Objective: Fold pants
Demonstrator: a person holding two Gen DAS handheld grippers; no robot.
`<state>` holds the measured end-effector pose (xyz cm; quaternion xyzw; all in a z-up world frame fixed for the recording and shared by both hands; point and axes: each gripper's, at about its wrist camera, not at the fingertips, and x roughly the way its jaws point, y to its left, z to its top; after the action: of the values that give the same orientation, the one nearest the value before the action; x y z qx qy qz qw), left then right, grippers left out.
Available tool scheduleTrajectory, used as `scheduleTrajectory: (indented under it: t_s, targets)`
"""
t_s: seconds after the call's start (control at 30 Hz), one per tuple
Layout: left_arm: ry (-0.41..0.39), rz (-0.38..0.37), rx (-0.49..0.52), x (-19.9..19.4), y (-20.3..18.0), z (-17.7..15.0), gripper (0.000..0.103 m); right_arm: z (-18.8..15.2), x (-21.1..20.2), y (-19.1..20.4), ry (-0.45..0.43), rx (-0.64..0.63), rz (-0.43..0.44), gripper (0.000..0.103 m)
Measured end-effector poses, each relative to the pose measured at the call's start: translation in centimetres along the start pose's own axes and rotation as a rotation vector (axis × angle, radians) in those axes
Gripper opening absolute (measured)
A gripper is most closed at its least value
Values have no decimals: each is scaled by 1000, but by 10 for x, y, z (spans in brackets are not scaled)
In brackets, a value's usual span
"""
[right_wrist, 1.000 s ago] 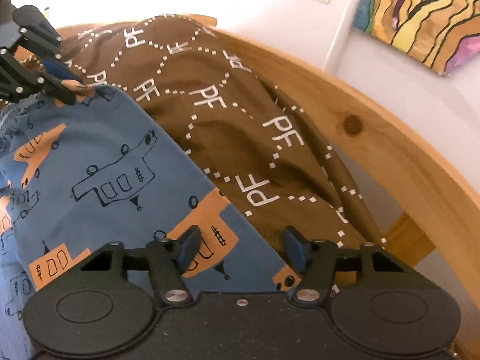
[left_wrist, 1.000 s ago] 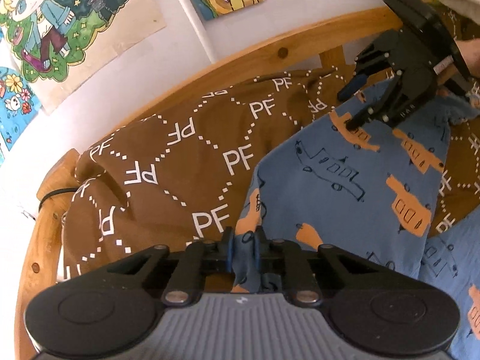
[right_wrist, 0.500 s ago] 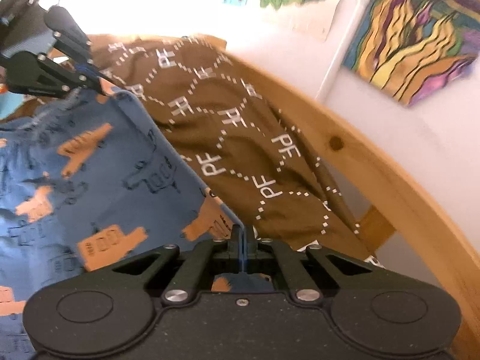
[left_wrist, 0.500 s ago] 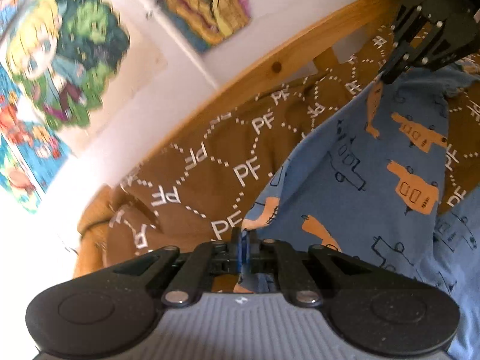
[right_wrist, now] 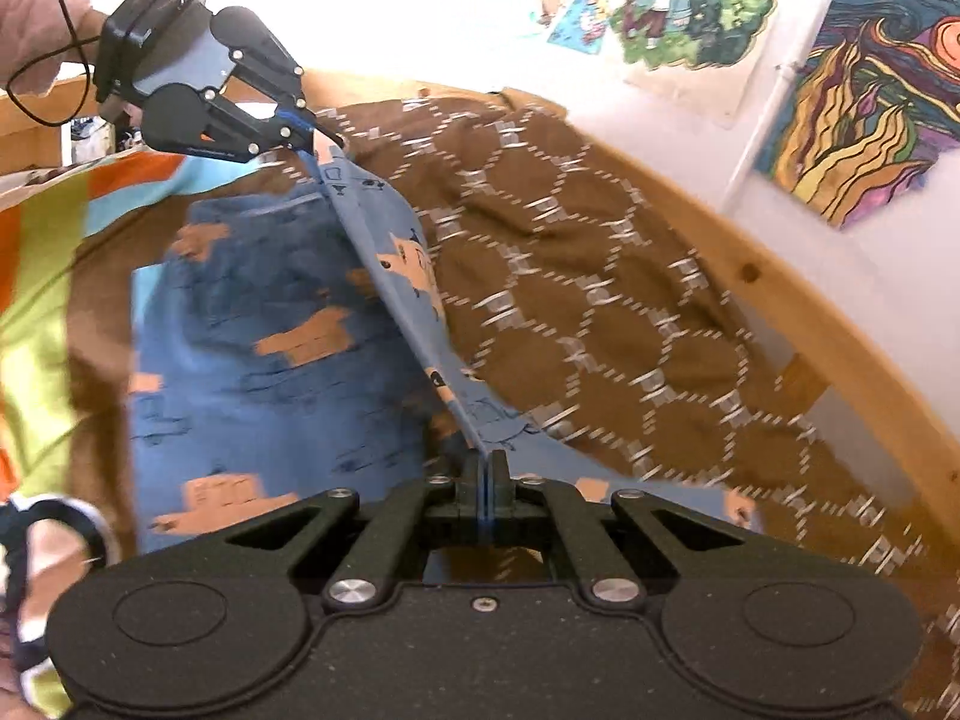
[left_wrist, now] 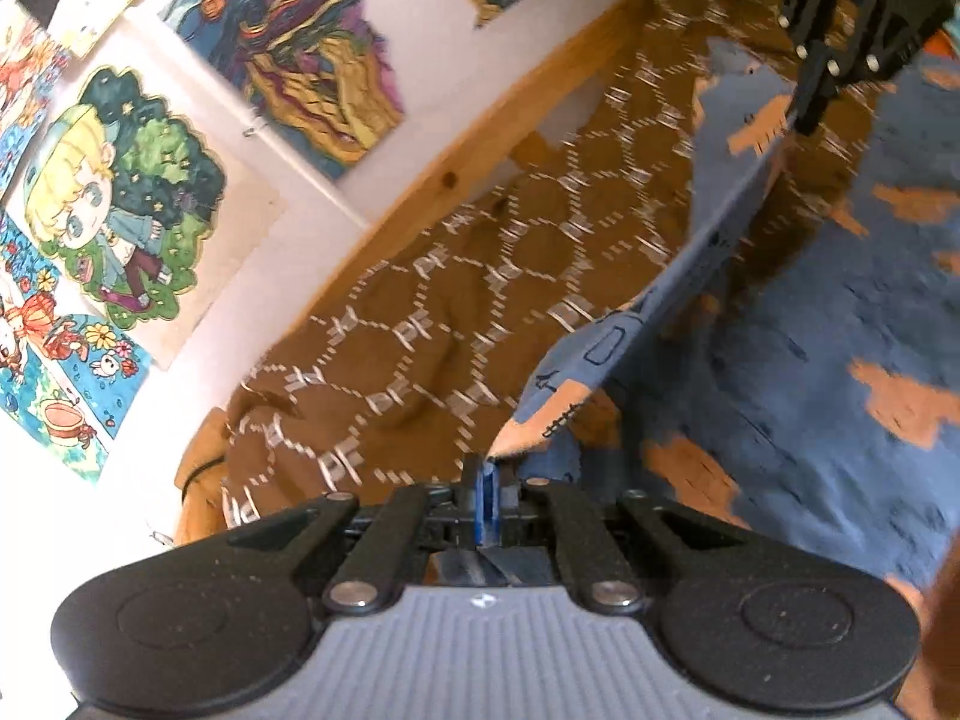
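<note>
The blue pants (left_wrist: 798, 324) (right_wrist: 264, 324), printed with orange vehicles, lie on a brown patterned blanket (left_wrist: 456, 276) (right_wrist: 600, 276). My left gripper (left_wrist: 487, 468) is shut on one corner of their far edge. My right gripper (right_wrist: 486, 462) is shut on the other corner. That edge is lifted and stretched taut between the two, folding over the rest of the pants. In the left wrist view the right gripper (left_wrist: 810, 114) shows at the top right. From the right wrist the left gripper (right_wrist: 312, 138) shows at the top left, a hand behind it.
A curved wooden bed rail (left_wrist: 498, 138) (right_wrist: 798, 312) runs behind the blanket. Drawings hang on the white wall (left_wrist: 114, 204) (right_wrist: 852, 90). A striped orange, green and light-blue cloth (right_wrist: 54, 228) lies to the left of the pants.
The right gripper has shut on the pants' corner. Both grippers have lifted the far edge off the blanket and swung it toward the near side, so it now stands as a taut raised fold.
</note>
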<state>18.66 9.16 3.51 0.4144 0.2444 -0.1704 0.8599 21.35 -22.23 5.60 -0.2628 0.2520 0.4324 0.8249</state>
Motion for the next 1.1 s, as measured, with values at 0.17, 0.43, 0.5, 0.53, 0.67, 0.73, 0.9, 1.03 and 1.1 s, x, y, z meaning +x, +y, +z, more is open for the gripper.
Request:
scheduleTrajectory:
  t_s: [0.17, 0.43, 0.5, 0.53, 0.67, 0.73, 0.9, 1.03, 1.1]
  targets:
    - [20, -25, 75, -13, -34, -21, 3, -25, -5, 44, 25, 37, 29, 0]
    - [42, -46, 98, -15, -68, -42, 3, -68, -2, 89, 53, 125, 57, 0]
    - [51, -46, 110, -14, -71, -45, 3, -72, 1, 95, 55, 133, 64, 0]
    - [54, -41, 121, -16, -72, -47, 3, -74, 2, 98, 53, 139, 65, 0]
    - [59, -28, 149, -21, -71, -50, 3, -76, 5, 105, 37, 154, 60, 0]
    - [53, -18, 163, -25, -71, -49, 3, -76, 4, 106, 28, 176, 58, 0]
    - [94, -49, 183, -21, -75, -53, 3, -76, 6, 120, 18, 155, -4, 0]
    - [119, -59, 179, -15, -80, -59, 6, -82, 13, 130, 24, 145, -46, 0]
    - [125, -56, 169, -14, -81, -60, 9, -84, 15, 133, 15, 152, -73, 2]
